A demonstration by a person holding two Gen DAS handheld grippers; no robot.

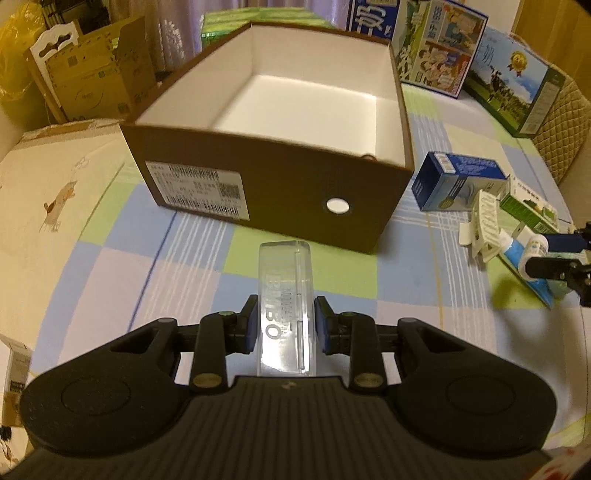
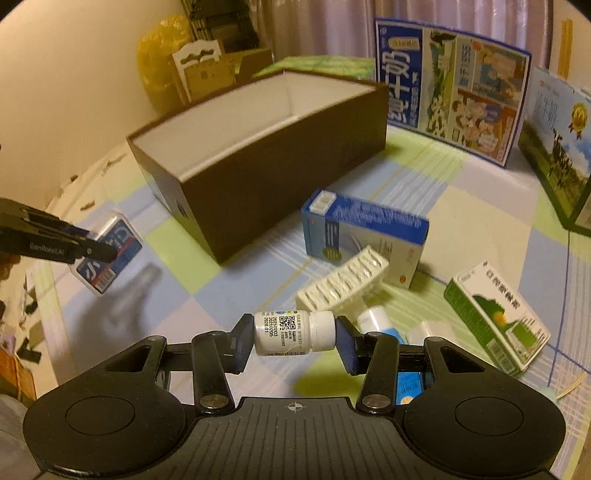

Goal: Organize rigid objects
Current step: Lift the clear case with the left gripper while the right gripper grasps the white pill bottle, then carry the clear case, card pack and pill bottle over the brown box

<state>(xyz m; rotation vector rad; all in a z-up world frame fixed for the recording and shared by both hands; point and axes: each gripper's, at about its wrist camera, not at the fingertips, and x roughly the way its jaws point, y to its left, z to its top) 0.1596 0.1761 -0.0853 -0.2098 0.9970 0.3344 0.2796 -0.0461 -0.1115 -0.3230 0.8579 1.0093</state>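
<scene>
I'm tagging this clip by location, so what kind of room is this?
Probably a bedroom at home: the work surface is a checked bedsheet, curtains hang behind, and milk cartons and a cardboard box are stacked around.

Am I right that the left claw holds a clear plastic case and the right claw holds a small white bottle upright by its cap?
Not quite. The right claw holds the small white bottle lying sideways, pads on its base and cap, as the right wrist view shows. The left claw does hold the clear plastic case.
</scene>
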